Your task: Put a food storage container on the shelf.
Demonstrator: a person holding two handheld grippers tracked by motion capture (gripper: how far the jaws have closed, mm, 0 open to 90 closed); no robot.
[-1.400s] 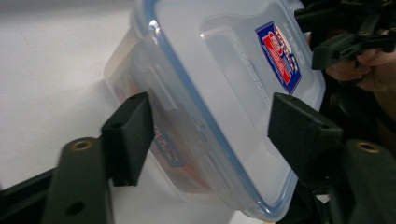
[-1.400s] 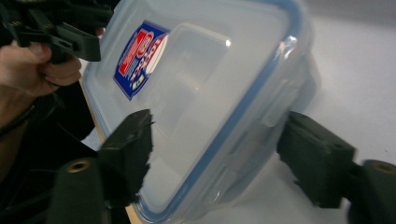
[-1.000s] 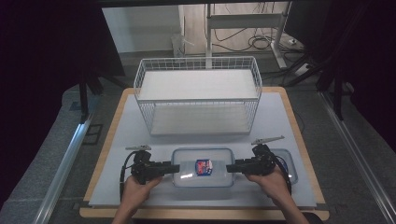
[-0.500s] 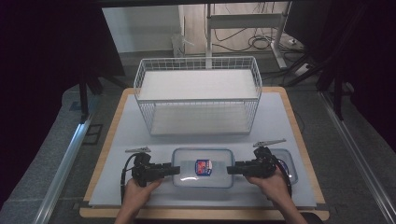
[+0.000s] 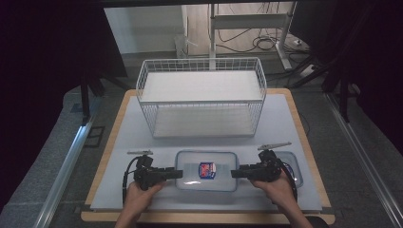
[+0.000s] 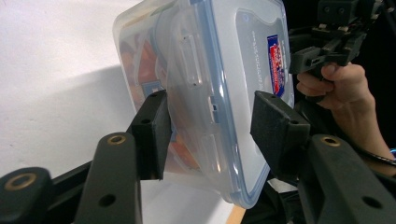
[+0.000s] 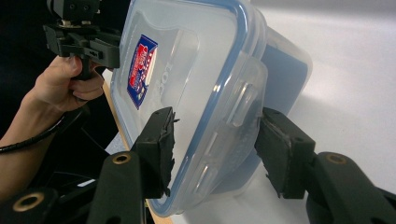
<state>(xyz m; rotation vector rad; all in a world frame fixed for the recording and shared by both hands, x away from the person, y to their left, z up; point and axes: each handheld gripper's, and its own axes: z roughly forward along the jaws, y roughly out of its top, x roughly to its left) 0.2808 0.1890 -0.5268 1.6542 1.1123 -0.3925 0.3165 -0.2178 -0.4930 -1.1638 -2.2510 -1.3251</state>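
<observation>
- High view takes in the white table, its wooden edge running close under the person's forearms, with bare surface open to both sides.
- At the far half stands the white wire basket, empty as far as I can see, well apart from the work in hand and with clear table between.
- Near the front edge sits the clear lidded food container, blue-rimmed with a red and blue label, flat on the table.
- Just beside its right end lies a second, smaller container, partly hidden behind the right hand.
- Left gripper straddles the container's left end; the left gripper view shows its pads either side of the latch flap, seemingly touching but not pressing hard.
- Right gripper brackets the right end likewise.
- My judgement: both ends are taken up but nothing is lifted yet; the carry toward the basket remains.
</observation>
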